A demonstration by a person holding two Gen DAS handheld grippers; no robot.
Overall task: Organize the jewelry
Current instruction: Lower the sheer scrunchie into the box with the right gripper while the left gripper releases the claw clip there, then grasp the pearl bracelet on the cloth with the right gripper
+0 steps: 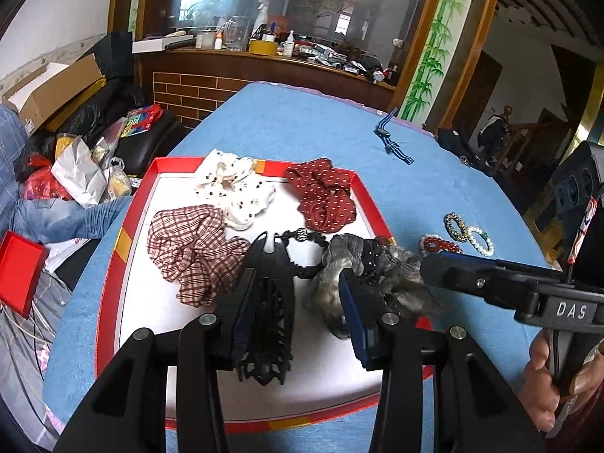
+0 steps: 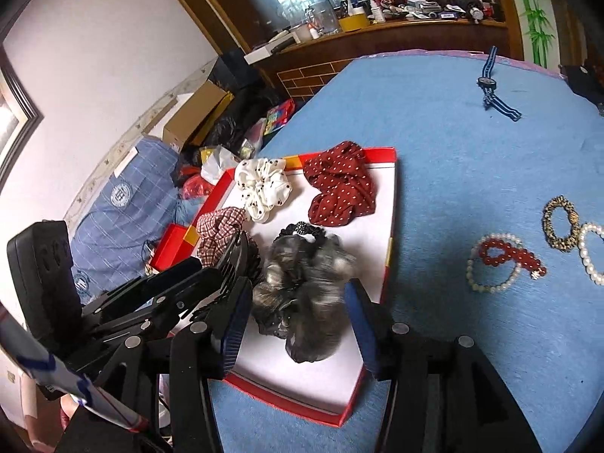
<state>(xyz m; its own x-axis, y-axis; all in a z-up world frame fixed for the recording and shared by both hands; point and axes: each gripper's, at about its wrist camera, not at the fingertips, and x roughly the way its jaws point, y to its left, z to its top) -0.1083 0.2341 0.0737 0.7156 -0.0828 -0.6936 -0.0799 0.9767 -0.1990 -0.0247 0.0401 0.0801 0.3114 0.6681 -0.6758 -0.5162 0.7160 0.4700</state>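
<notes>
Filling the red tray, hair pieces first.
Left claw (image 1: 298, 313) spread, black hair clip (image 1: 268, 302) loose between fingers; right claw (image 2: 298, 313) spread round grey scrunchie (image 2: 302, 287). Next: fetch bead bracelets (image 2: 502, 260), two o'clock on desk (image 2: 453, 132).

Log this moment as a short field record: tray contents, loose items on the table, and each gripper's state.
tray: red-rimmed tray with white floor, on the blue tablecloth
in tray: plaid scrunchie, white dotted scrunchie, red polka-dot scrunchie, black hair claw, grey furry scrunchie
outside tray: bead bracelets, striped band
left gripper: open, black hair claw against its left finger
right gripper: open around grey furry scrunchie
</notes>
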